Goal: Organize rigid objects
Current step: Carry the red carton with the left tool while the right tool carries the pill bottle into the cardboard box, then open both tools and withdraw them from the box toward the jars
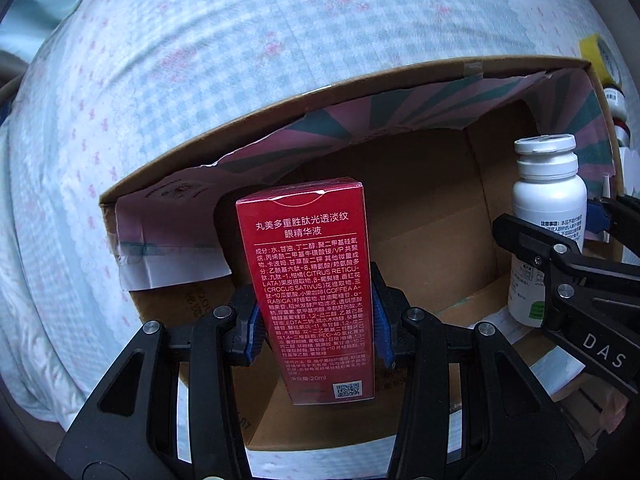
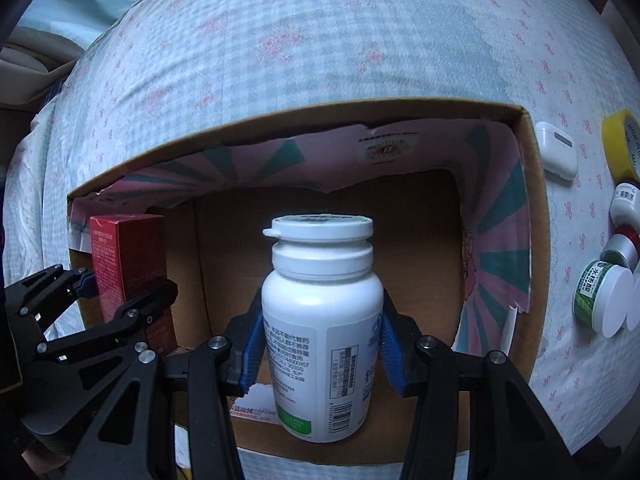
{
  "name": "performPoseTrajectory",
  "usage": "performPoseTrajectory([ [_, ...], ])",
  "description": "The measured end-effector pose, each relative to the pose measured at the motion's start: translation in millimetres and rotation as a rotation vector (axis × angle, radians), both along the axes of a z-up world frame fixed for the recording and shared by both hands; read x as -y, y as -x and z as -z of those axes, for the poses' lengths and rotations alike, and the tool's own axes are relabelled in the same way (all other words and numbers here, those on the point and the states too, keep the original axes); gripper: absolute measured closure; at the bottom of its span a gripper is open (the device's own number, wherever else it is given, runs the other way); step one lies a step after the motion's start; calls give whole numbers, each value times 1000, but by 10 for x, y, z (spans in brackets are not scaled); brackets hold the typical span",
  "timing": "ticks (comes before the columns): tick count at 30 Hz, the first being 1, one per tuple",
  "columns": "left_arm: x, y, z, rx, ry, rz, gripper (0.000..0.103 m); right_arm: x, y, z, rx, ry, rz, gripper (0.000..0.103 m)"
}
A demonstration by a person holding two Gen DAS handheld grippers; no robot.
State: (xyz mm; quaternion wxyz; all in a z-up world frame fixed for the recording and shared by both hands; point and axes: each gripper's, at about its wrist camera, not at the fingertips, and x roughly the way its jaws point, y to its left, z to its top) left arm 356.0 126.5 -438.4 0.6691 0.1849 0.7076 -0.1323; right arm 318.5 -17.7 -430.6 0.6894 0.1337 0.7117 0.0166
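Both busy: left claw (image 1: 316, 320) pinches upright red carton (image 1: 310, 280) over cardboard box (image 1: 400, 76) left side; right claw (image 2: 322, 340) pinches white bottle (image 2: 322, 320) upright mid-box, on the bed (image 2: 320, 40).

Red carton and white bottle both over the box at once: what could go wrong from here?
1. The left gripper clamps only the lower part of the tall red carton; it may topple once released.
2. The right gripper holds the white bottle close beside the left; they could collide inside the cardboard box.
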Motion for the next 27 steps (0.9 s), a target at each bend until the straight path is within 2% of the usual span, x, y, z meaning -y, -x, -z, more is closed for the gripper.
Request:
performPoseTrajectory([
  [3,30,24,3,20,-35,57,64,-9,-11,15,1,-5,-17,57],
  [6,54,24,-34,14,0,86,63,-10,-28,33,-17,-23,-16,57],
  [7,54,20,-64,20,12,91,57,-23,-26,27,-15,-5,-23,57],
  [8,52,13,-108,30,20,96,47,-38,-23,19,-13,20,-28,57],
  [9,42,5,-154,38,28,99,1,-39,-13,9,-14,34,-27,49],
  [10,18,-8,-206,56,44,100,0,-22,-8,-1,-16,14,-14,21],
  [12,-51,-53,-284,82,56,99,0,78,19,0,-37,6,25,0],
  [15,-180,-123,-319,55,101,49,0,228,111,7,-51,-23,74,0],
  [22,-281,-140,-341,33,121,-6,0,299,272,-35,-73,-38,95,0],
  [24,-270,133,-330,38,127,-17,0,289,276,-88,-68,-35,95,0],
  [27,-295,189,-398,54,128,-32,0,296,316,-186,-57,-30,82,0],
])
